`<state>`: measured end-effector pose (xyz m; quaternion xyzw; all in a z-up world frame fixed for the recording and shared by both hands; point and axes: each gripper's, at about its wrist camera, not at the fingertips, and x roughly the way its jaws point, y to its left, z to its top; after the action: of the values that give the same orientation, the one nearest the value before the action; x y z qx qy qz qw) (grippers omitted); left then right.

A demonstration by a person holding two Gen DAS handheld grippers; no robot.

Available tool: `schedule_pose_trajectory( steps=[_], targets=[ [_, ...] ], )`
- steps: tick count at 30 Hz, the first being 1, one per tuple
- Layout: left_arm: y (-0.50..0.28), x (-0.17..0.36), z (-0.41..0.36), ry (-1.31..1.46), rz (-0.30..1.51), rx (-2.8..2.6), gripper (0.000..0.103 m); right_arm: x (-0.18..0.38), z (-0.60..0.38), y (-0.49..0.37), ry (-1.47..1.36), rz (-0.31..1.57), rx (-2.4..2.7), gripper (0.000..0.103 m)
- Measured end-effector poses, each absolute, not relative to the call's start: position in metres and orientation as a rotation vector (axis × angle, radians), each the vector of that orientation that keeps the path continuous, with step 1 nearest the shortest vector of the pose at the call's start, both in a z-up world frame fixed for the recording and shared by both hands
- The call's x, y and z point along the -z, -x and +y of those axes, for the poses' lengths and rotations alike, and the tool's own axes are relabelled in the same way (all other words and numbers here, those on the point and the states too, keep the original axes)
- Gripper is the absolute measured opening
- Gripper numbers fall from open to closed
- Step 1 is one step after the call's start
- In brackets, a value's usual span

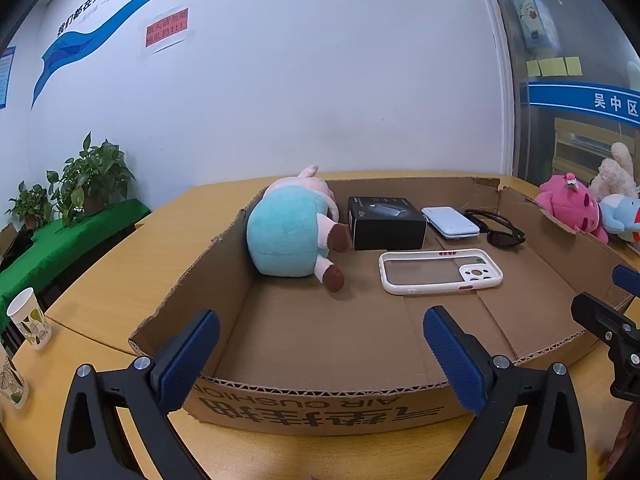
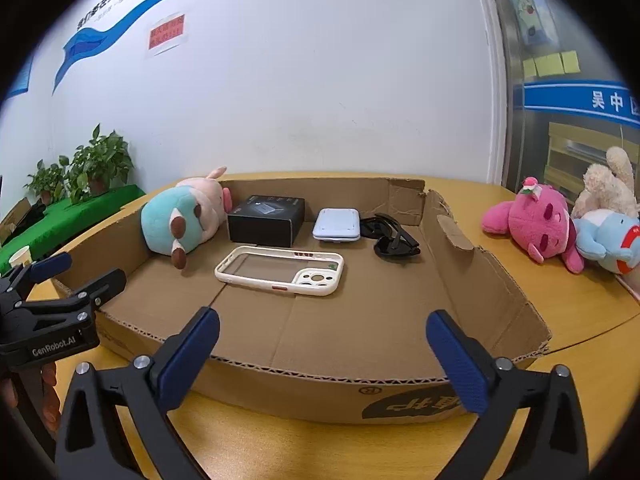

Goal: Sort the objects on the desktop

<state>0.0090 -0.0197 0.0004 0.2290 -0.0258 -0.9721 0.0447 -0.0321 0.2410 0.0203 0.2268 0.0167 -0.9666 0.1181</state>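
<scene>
A shallow cardboard box [image 1: 320,408] [image 2: 492,280] lies on the wooden table. Inside it lie a teal and pink plush pig [image 1: 290,232] [image 2: 180,220], a black box [image 1: 386,222] [image 2: 266,218], a pale blue case [image 1: 450,221] [image 2: 337,225], black sunglasses [image 1: 500,228] [image 2: 394,240] and a white phone case [image 1: 440,271] [image 2: 280,270]. My left gripper [image 1: 324,354] is open and empty at the box's near wall. My right gripper [image 2: 326,356] is open and empty at the near right wall. Each gripper shows in the other's view, the left [image 2: 72,276] and the right [image 1: 608,304].
A pink plush [image 1: 572,206] [image 2: 532,224], a blue plush [image 2: 608,244] and a beige plush [image 2: 608,184] lie on the table right of the box. Paper cups [image 1: 30,324] stand at the left. Potted plants [image 1: 88,180] sit on a green surface beyond.
</scene>
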Motion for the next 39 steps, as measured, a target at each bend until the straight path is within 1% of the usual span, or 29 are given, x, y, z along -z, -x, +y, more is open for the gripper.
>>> schedule_pose_trajectory(
  steps=[39],
  targets=[
    [-0.0080, -0.0001, -0.0194, -0.704, -0.077, 2.971, 0.103, -0.0198, 0.2397, 0.0312, -0.664, 0.052, 2.843, 0.103]
  ],
)
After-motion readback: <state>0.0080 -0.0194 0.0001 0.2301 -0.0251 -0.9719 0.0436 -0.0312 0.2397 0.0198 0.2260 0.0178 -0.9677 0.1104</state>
